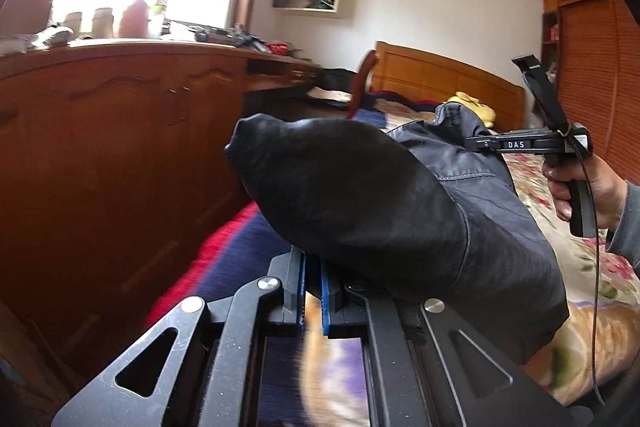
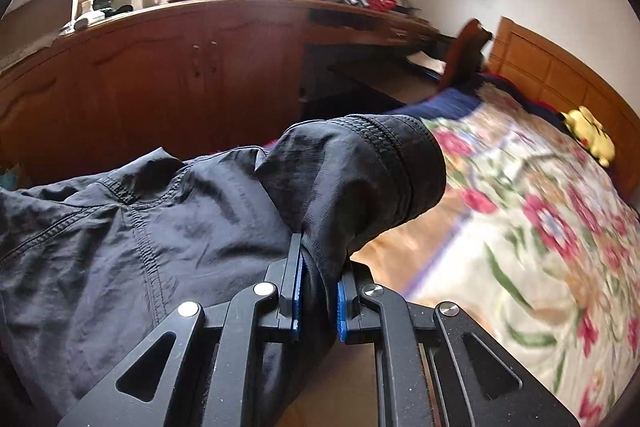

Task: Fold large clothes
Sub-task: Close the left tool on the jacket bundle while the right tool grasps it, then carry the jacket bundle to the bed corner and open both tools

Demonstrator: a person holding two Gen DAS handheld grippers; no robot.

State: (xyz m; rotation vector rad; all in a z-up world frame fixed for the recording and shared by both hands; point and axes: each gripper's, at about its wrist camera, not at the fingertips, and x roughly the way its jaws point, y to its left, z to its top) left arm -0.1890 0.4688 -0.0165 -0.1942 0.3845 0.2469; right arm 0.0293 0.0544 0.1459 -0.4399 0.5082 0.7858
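Note:
A large dark navy garment hangs lifted above a bed. My left gripper is shut on one edge of it, blue pads pinching the cloth. In the left wrist view the other hand-held gripper shows at the right, gripping the garment's far part. In the right wrist view my right gripper is shut on a bunch of the same garment near a stitched hem or cuff. The cloth spreads to the left of it.
The bed carries a floral quilt with a yellow plush toy by the wooden headboard. A long wooden cabinet with cluttered top runs along the bed's far side under a bright window. A chair back stands near a desk.

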